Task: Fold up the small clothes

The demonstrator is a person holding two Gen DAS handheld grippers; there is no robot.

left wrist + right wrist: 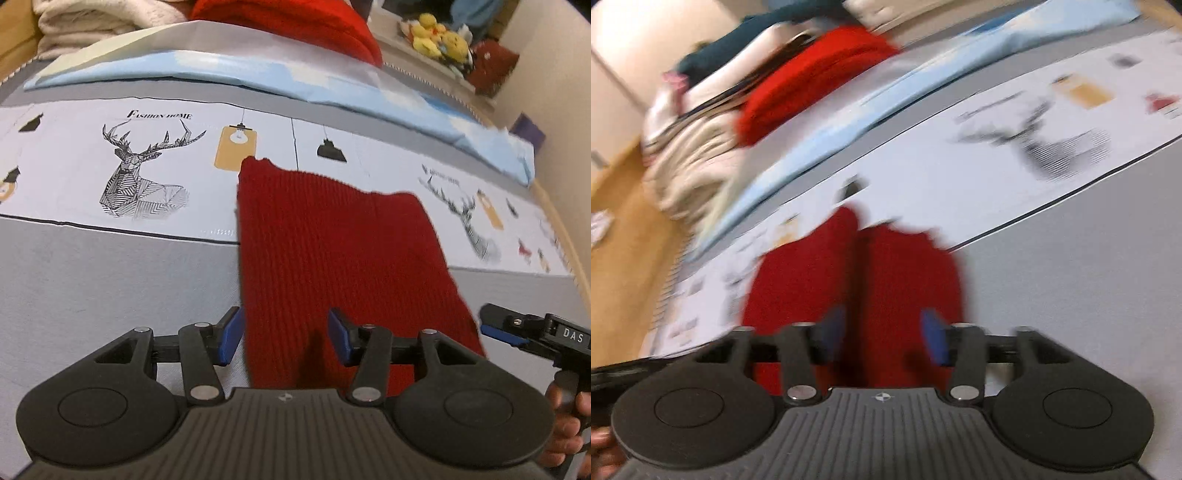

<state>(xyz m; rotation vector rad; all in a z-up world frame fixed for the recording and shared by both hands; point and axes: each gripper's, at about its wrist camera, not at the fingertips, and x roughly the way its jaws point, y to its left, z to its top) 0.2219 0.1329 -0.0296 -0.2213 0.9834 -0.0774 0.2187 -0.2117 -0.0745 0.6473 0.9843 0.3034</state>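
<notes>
From the left wrist, the left gripper (284, 334) hangs with jaws apart and empty over the near edge of the dark red knit (332, 251), which lies flat on the bed (92, 277). From the right wrist, blurred, the right gripper (882, 336) stands parted above the same knit (857, 280).

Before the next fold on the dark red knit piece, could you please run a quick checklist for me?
1. Left gripper open, nothing pinched: ok.
2. Right gripper open over the cloth: ok.
3. Dark red knit piece lies flat on the printed sheet: ok in the left wrist view.
4. Its far edges line up: not ok, one corner sticks out further.
5. Its near edge: cannot tell, hidden behind the grippers.
6. Right wrist view sharp enough to judge: not ok, blurred.
</notes>
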